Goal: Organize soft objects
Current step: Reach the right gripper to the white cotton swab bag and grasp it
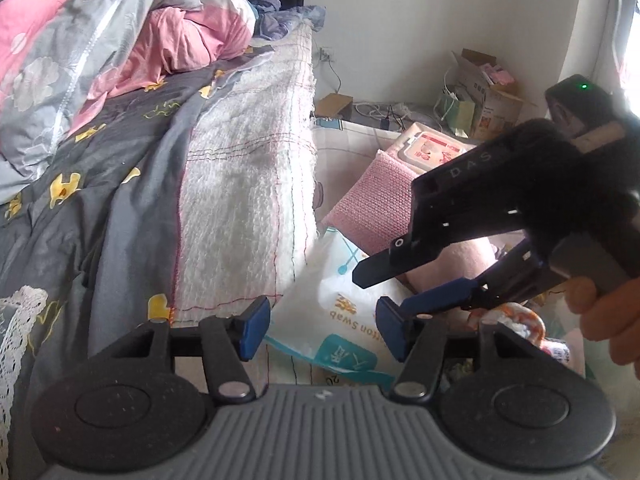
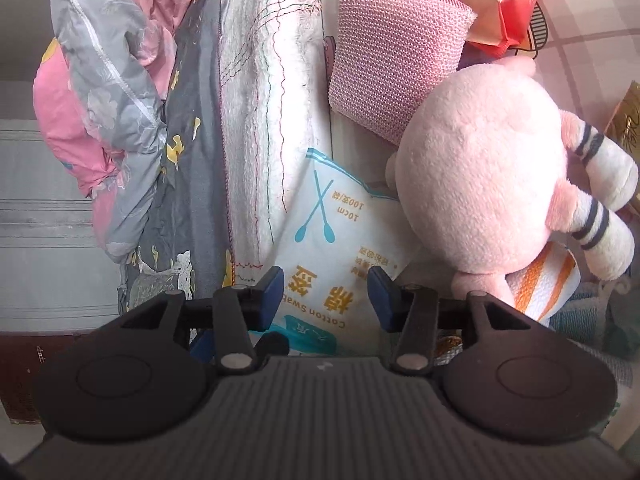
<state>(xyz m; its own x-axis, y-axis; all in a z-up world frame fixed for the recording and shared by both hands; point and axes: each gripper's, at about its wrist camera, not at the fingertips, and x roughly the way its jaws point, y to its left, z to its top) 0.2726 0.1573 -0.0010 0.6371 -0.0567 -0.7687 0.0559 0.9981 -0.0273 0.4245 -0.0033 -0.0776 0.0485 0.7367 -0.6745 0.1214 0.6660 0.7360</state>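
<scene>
Beside the bed edge (image 2: 256,128), swab bag (image 2: 320,240) lies lengthwise along it; both grippers (image 1: 320,330) (image 2: 326,296) gape apart, holding nothing, plush (image 2: 480,184) alongside.

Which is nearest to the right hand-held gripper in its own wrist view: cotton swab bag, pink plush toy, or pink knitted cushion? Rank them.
From the right hand-held gripper:
1. Cotton swab bag, directly beneath the fingers.
2. Pink plush toy, to the right.
3. Pink knitted cushion, farthest, ahead.
</scene>
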